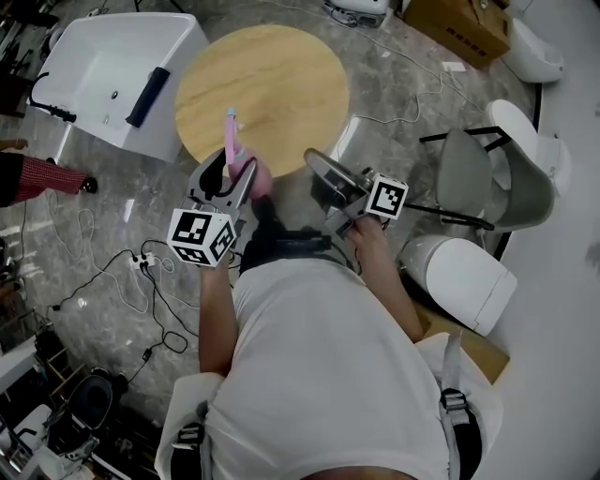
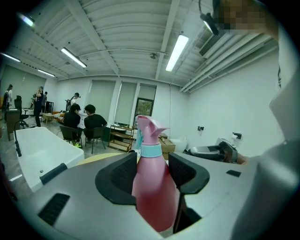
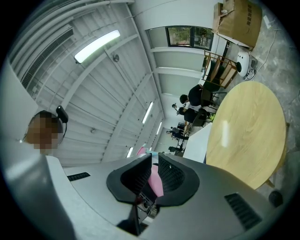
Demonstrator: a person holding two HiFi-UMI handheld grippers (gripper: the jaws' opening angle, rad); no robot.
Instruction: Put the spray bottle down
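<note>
The pink spray bottle (image 1: 233,141) with a pale blue collar is held upright in my left gripper (image 1: 242,174), just off the near edge of the round wooden table (image 1: 281,66). In the left gripper view the bottle (image 2: 152,183) fills the gap and the left gripper (image 2: 152,165) is shut on its body. My right gripper (image 1: 315,163) hangs to the right of the bottle, pointing toward it, apart from it. In the right gripper view the right gripper (image 3: 154,169) has its jaws nearly together with nothing held; the bottle (image 3: 155,183) shows pink behind them.
A white bathtub (image 1: 94,56) stands left of the table. A white toilet (image 1: 461,274) and a grey chair (image 1: 497,173) are at the right, a cardboard box (image 1: 459,23) at the far right. Cables lie on the marble floor (image 1: 122,281). People sit in the background.
</note>
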